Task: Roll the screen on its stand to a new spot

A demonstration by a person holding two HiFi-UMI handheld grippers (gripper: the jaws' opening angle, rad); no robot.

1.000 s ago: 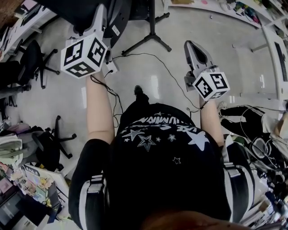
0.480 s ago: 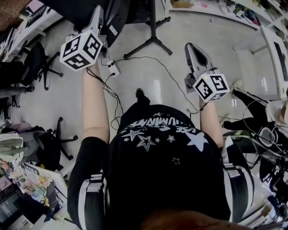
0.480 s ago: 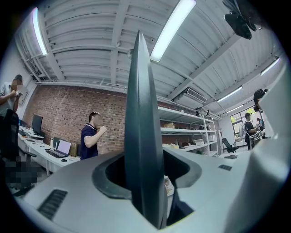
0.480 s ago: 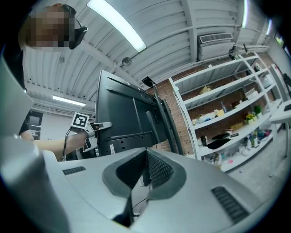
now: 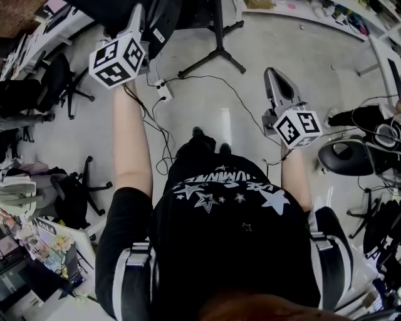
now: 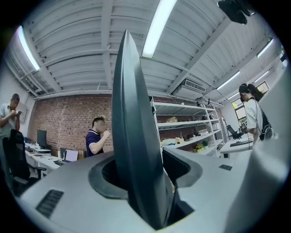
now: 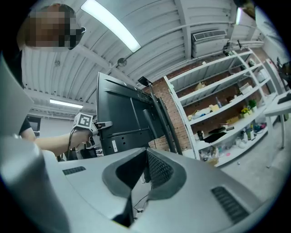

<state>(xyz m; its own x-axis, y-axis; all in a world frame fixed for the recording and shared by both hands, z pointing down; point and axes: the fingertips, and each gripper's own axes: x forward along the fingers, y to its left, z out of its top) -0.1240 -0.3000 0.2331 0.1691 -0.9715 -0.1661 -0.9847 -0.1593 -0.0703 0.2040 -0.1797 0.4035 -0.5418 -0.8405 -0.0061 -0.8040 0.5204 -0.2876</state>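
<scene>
Screen: dark panel, upright on its black stand, ahead and left of the person on the grey floor. Left gripper: jaws clamped on the panel's near edge. Right gripper: jaws pressed together, empty, apart from the screen. White power strip: near the stand's legs.

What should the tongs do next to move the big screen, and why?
Probably push gently with the left tongs, which grip the screen's edge, so it rolls. The right tongs are shut, empty and away from the screen, so they can't help yet.
</scene>
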